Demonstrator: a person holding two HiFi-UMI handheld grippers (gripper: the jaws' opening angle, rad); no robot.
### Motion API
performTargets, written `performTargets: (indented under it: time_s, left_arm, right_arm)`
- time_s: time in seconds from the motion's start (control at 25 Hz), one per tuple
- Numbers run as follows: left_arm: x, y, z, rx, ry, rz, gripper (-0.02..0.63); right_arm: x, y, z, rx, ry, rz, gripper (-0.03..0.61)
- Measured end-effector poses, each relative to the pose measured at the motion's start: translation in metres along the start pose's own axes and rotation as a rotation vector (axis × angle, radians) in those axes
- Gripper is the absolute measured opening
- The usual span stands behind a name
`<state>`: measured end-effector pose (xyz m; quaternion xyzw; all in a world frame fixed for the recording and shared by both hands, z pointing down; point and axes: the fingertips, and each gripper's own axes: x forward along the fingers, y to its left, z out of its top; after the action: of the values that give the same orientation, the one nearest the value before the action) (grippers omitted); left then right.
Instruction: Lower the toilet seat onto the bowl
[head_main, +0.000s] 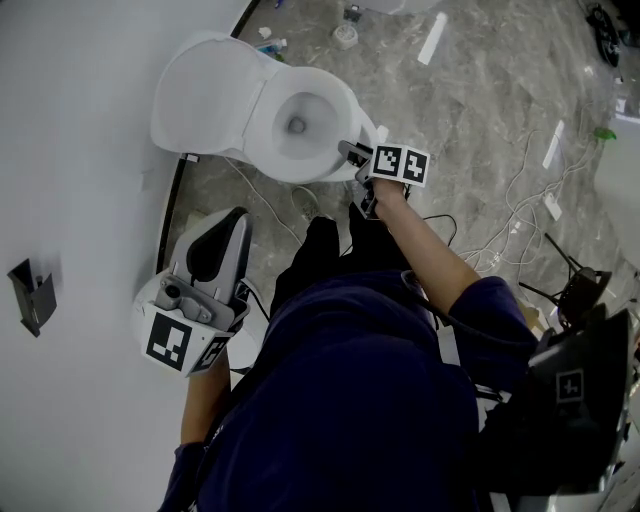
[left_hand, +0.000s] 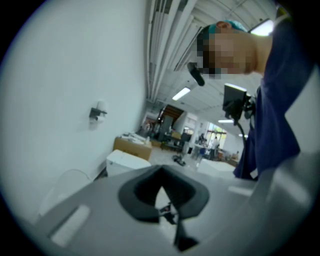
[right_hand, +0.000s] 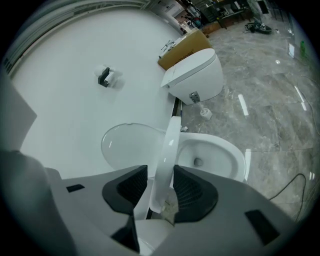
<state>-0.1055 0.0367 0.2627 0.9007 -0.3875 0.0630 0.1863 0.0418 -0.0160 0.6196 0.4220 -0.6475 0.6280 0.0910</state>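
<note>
The white toilet stands against the wall, its lid (head_main: 200, 90) leaning back and the bowl (head_main: 297, 125) uncovered. In the right gripper view the seat (right_hand: 171, 145) shows edge-on, tilted between the lid (right_hand: 127, 145) and the bowl (right_hand: 210, 155). My right gripper (right_hand: 160, 174) is open with the seat's front edge between its pads, not clamped. In the head view it sits at the bowl's front rim (head_main: 352, 152). My left gripper (head_main: 235, 215) hangs by the wall, away from the toilet. Its jaws (left_hand: 161, 170) are shut on nothing.
A second toilet (right_hand: 197, 75) and a cardboard box (right_hand: 185, 47) stand farther along the wall. A small black holder (head_main: 33, 295) is fixed to the wall. Cables (head_main: 520, 200) trail over the marble floor at right. The person's legs (head_main: 330, 250) stand just before the bowl.
</note>
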Motion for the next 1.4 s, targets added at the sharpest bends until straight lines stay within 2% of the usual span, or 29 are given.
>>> performTargets:
  time_s: [0.12, 0.2, 0.64, 1.4]
  left_arm:
    - [0.003, 0.002, 0.000, -0.001, 0.005, -0.003, 0.002]
    - [0.005, 0.004, -0.001, -0.002, 0.010, -0.006, 0.002]
    - [0.023, 0.007, 0.001, -0.001, 0.030, -0.023, 0.002]
    - [0.049, -0.012, -0.010, 0.006, 0.100, -0.028, 0.002]
  right_arm:
    - [-0.001, -0.009, -0.001, 0.018, 0.002, -0.027, 0.117]
    - [0.000, -0.013, -0.002, 0.034, 0.003, -0.033, 0.109]
    - [0.000, -0.030, -0.008, 0.076, 0.022, -0.041, 0.106]
    - [0.000, -0.068, -0.018, 0.141, 0.042, -0.020, 0.103]
